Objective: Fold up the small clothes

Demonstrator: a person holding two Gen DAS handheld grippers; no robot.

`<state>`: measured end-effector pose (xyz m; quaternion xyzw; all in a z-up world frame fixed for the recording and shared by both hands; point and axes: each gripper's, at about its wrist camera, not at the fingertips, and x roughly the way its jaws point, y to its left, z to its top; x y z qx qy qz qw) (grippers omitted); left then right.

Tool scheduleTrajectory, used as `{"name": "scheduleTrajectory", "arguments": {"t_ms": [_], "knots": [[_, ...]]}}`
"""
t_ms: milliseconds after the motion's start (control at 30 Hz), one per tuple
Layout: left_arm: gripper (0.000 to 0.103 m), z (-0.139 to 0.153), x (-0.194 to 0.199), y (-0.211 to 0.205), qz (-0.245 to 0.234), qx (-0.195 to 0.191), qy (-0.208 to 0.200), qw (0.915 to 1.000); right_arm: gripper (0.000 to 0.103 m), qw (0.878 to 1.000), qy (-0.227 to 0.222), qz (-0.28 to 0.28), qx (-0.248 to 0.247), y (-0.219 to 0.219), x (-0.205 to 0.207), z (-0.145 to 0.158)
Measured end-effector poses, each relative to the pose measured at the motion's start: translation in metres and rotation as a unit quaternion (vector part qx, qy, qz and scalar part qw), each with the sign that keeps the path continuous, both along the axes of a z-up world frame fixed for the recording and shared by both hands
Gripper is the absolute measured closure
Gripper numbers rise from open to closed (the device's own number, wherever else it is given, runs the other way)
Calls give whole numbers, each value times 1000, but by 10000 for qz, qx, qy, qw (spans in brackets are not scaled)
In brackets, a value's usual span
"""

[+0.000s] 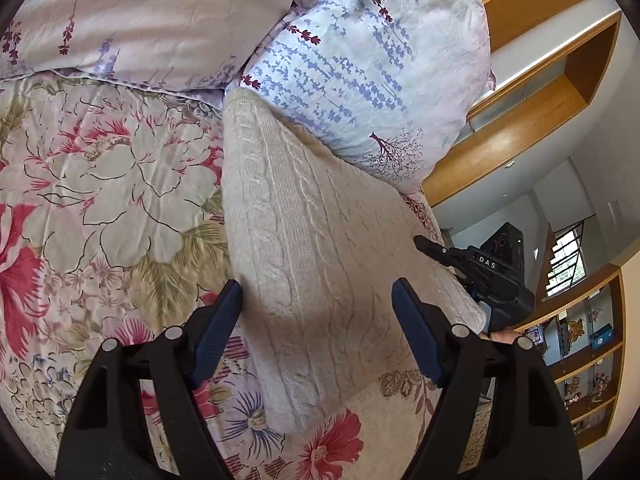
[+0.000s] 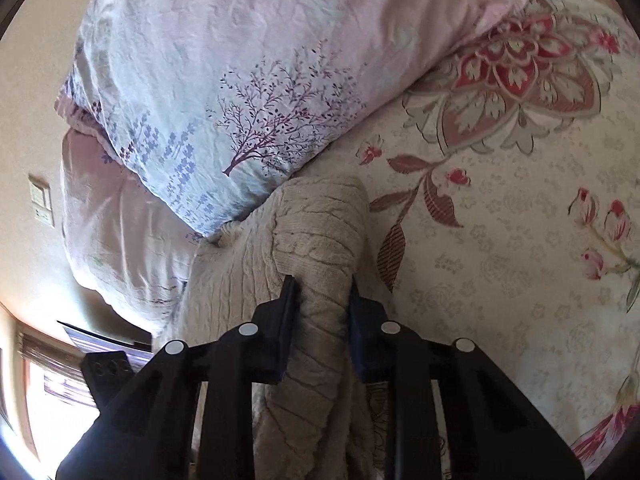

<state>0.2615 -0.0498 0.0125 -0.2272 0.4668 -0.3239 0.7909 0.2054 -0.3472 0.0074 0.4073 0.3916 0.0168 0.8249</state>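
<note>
A cream cable-knit sweater (image 1: 316,248) lies folded lengthwise on the floral bedspread (image 1: 100,184). My left gripper (image 1: 318,294) is open above the sweater's near part, its jaws astride the knit without touching it. My right gripper (image 2: 320,284) is shut on a bunched fold of the same sweater (image 2: 320,220) at its far right edge. It also shows in the left wrist view (image 1: 480,268), at the sweater's right side.
A lavender-print pillow (image 1: 368,64) rests against the sweater's far end, also seen in the right wrist view (image 2: 224,92). A pinkish duvet (image 1: 140,20) lies behind. Wooden shelves (image 1: 580,360) and a window (image 1: 568,264) stand to the right of the bed.
</note>
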Motion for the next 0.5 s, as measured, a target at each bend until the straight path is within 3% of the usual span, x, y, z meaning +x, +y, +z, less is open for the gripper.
{"name": "scheduleTrajectory", "arguments": {"t_ms": [33, 100, 167, 233, 300, 400, 500], "knots": [[31, 0, 0, -1, -1, 51, -43, 10000, 93, 9994, -144, 30, -329, 6, 0, 10], [33, -1, -1, -1, -12, 110, -111, 9999, 93, 9945, -767, 170, -694, 18, -5, 34], [34, -3, -1, 0, -16, 109, -95, 9999, 93, 9813, -1587, 391, -1020, 34, -15, 60], [35, -9, -1, 3, -17, 73, 7, 10000, 93, 9690, -1987, 476, -1387, 46, -22, 72], [35, -14, -2, 4, -38, 31, 103, 9999, 93, 9726, -1483, 274, -1767, 43, -13, 62], [36, -20, -4, 3, -98, -5, 213, 9997, 93, 9876, -467, -4, -1496, 17, 2, 17], [36, -21, -9, 3, -157, 11, 204, 9997, 91, 9940, -351, -92, -1034, 6, -5, -5]]}}
